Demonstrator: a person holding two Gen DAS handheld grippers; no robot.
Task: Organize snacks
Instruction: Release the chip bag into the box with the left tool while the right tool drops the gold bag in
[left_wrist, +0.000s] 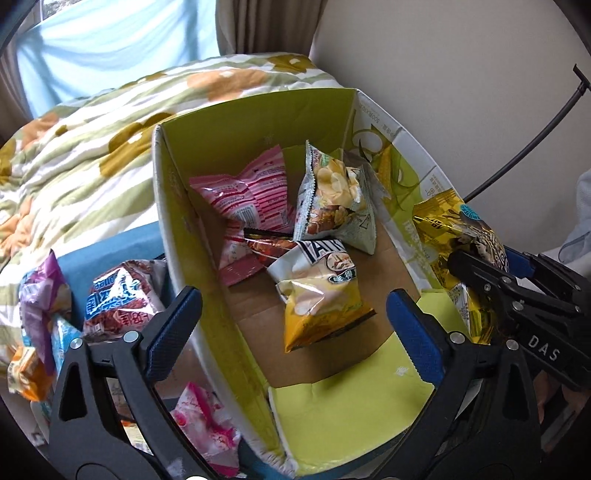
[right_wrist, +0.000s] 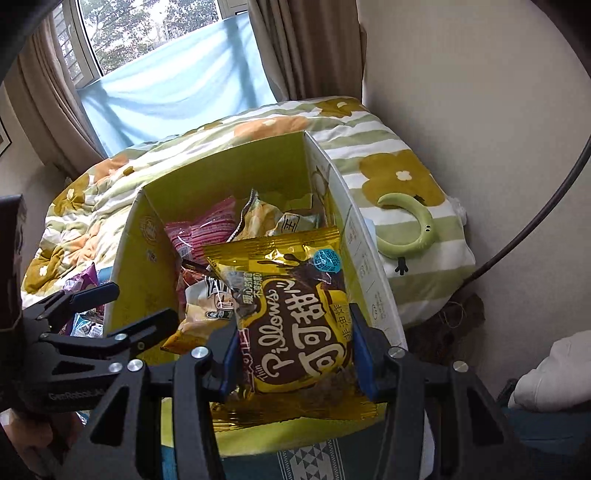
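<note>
A green cardboard box (left_wrist: 184, 206) (right_wrist: 147, 258) stands open on the bed. Inside it lie a pink bag (left_wrist: 255, 192), a white-green chip bag (left_wrist: 332, 195), a dark red bag (left_wrist: 269, 247) and a yellow-white bag (left_wrist: 321, 299). My left gripper (left_wrist: 295, 332) (right_wrist: 136, 306) hangs open over the box's left wall, nothing touching its blue pads; the yellow-white bag lies below on the box floor. My right gripper (right_wrist: 295, 354) (left_wrist: 476, 269) is shut on a gold cocoa "Pillows" bag (right_wrist: 295, 314) (left_wrist: 443, 229), held above the box's near right corner.
Several loose snack bags lie left of the box, among them a red-white bag (left_wrist: 114, 299), a purple one (left_wrist: 37, 295) and a pink one (left_wrist: 207, 424). A floral quilt (left_wrist: 92, 147) sits behind. A green crescent toy (right_wrist: 410, 229) rests on the pillow at right, by the wall.
</note>
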